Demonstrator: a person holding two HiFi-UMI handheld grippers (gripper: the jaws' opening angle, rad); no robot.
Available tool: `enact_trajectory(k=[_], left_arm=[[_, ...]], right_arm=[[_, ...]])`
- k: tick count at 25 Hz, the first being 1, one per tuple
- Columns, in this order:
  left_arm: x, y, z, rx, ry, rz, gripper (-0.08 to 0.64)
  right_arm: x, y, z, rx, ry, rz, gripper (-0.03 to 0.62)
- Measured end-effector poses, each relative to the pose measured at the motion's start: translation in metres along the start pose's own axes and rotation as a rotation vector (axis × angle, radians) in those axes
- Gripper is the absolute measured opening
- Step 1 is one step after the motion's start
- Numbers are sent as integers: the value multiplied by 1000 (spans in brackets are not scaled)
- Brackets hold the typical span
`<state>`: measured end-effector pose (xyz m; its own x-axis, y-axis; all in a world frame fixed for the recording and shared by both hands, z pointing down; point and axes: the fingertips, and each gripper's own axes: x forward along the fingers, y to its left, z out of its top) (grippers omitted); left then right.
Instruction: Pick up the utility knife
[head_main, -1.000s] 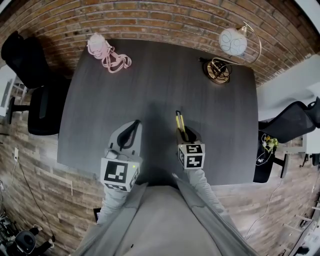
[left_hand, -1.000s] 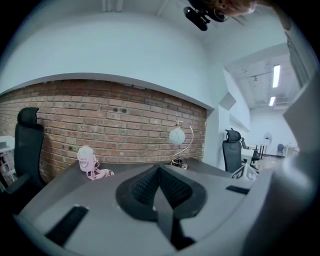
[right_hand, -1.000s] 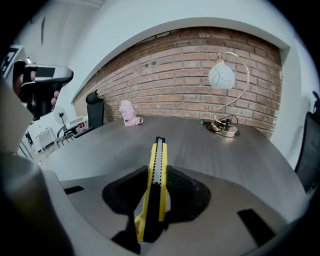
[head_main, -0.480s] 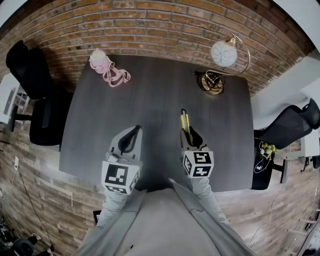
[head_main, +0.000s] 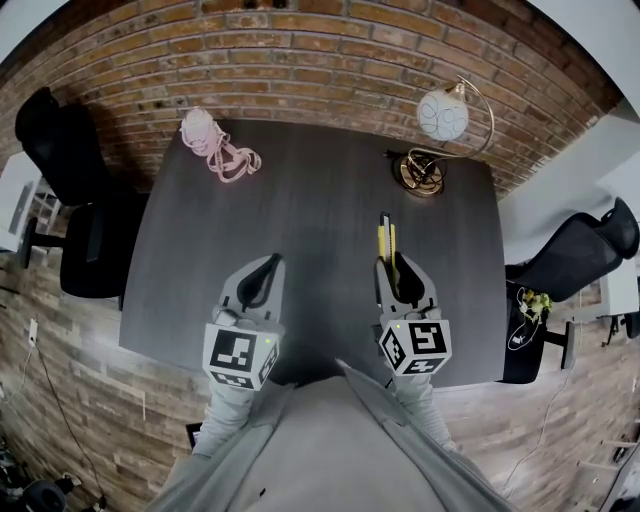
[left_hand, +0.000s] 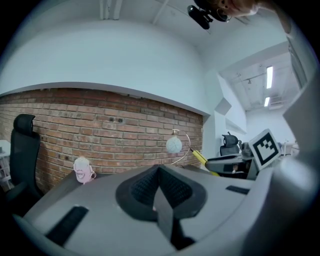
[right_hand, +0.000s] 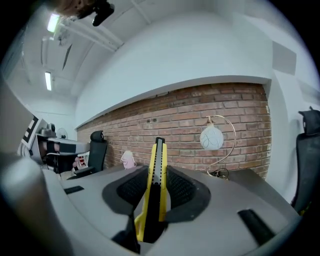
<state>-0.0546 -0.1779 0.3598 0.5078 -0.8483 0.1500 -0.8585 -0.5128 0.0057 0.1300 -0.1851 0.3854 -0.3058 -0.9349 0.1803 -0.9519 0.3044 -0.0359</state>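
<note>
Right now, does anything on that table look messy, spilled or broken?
Nothing spilled or broken. Only the pink object's cord sprawls loosely at the far left corner of the table; the lamp stands upright.

Right gripper, centre bottom: jaws closed on a yellow-and-black utility knife, which stands upright with its tip above the pads.
Brick wall, mid-frame.
Globe lamp on a dark table, right.
Pink object, left of the knife.
Black chair, left.
</note>
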Motion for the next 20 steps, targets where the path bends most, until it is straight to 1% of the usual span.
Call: enact_trajectory(k=[10, 16, 20], left_arm=[[4, -8, 3, 5, -2, -22, 18], [4, -13, 4, 10, -2, -23, 18], [2, -15, 4, 12, -1, -21, 18]], right_arm=[[-31, -4, 40, -14, -115, -6, 129], [-48, -10, 51, -11, -159, -17, 129], [-57, -12, 55, -9, -172, -11, 129]])
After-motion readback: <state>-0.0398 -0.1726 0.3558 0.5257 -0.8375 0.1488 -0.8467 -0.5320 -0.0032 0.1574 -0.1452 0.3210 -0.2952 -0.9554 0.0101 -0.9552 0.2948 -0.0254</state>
